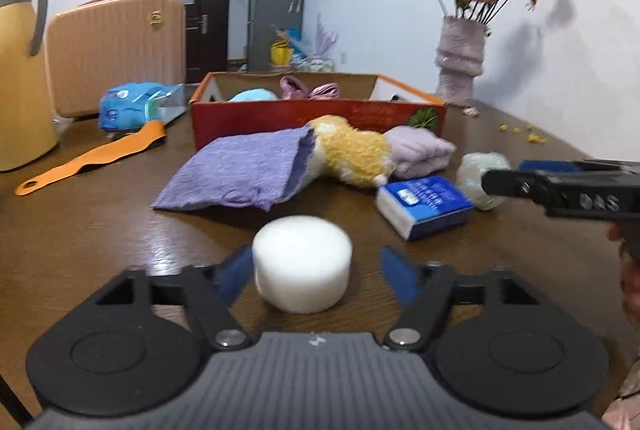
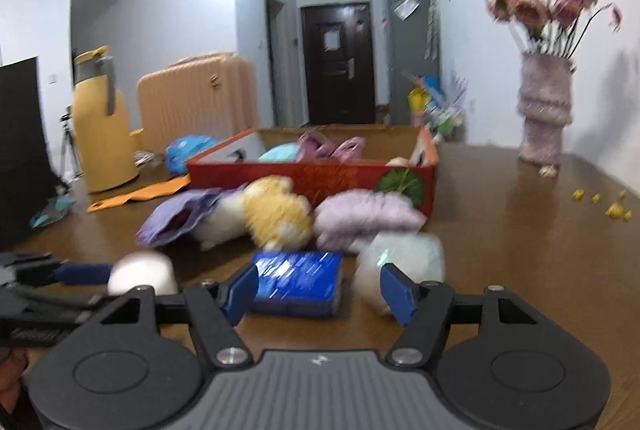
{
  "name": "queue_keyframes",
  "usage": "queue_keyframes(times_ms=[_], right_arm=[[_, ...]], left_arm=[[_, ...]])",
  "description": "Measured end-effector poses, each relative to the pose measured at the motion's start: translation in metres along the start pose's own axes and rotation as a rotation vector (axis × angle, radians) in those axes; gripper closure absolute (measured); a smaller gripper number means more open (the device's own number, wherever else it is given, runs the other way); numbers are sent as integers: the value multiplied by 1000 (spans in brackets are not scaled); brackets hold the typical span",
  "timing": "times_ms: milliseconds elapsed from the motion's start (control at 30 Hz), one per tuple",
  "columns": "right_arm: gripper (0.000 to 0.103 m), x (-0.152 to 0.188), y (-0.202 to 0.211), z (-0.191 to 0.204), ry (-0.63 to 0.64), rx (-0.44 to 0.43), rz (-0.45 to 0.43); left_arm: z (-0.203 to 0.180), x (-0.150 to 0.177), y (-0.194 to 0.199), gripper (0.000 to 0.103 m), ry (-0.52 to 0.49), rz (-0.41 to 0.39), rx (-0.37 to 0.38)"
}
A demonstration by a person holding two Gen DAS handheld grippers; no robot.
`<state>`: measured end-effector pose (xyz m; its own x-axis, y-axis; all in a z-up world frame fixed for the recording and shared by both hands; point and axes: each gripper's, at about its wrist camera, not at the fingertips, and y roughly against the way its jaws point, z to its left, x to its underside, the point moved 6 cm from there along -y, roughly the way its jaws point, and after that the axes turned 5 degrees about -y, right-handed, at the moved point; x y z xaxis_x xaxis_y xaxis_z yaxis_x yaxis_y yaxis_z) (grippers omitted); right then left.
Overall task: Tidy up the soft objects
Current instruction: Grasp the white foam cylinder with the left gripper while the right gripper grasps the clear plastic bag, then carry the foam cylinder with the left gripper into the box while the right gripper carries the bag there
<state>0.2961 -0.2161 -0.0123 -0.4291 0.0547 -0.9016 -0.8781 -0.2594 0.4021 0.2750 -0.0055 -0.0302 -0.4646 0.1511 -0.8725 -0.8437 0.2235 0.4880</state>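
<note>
My left gripper [image 1: 312, 276] is open, its blue fingers on either side of a white foam cylinder [image 1: 303, 262] on the brown table; the left pad is close to it, the right pad apart. My right gripper [image 2: 319, 292] is open and empty, just before a blue tissue pack [image 2: 298, 282] and a pale ball [image 2: 404, 262]. Beyond lie a purple cloth [image 1: 236, 170], a yellow plush toy [image 1: 352, 150] and a lilac folded towel [image 1: 420, 150]. A red open box [image 1: 316, 114] behind holds a light blue soft item and pink fabric.
A vase of dried roses [image 1: 460, 66] stands back right. A yellow jug [image 1: 20, 70], a peach suitcase [image 1: 116, 46], a blue packet [image 1: 128, 106] and an orange shoehorn [image 1: 92, 158] are at the left. Yellow crumbs [image 2: 600, 206] lie at the right.
</note>
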Motion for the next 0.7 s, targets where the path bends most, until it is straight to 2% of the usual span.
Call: queue_keyframes(times_ms=[133, 233, 267, 333, 367, 400, 533, 567, 700], right_arm=[[37, -7, -14, -17, 22, 88, 3], [37, -11, -34, -31, 24, 126, 38], [41, -11, -41, -35, 22, 134, 54], [56, -10, -54, -41, 10, 137, 86], [67, -8, -58, -43, 7, 136, 97], [68, -6, -58, -43, 9, 140, 95], [78, 4, -40, -40, -6, 119, 88], [83, 7, -32, -39, -15, 111, 83], [84, 27, 16, -28, -55, 50, 63]], left_arm=[[-1, -3, -12, 19, 10, 40, 47], [2, -8, -21, 23, 22, 43, 7], [4, -9, -25, 33, 30, 49, -8], [8, -9, -33, 47, 61, 78, 1], [9, -9, -33, 49, 73, 73, 7], [10, -9, -30, 49, 72, 71, 8], [7, -2, -10, 50, 86, 55, 30], [6, 1, -1, 50, 94, 51, 36], [-5, 11, 36, 50, 91, 20, 58]])
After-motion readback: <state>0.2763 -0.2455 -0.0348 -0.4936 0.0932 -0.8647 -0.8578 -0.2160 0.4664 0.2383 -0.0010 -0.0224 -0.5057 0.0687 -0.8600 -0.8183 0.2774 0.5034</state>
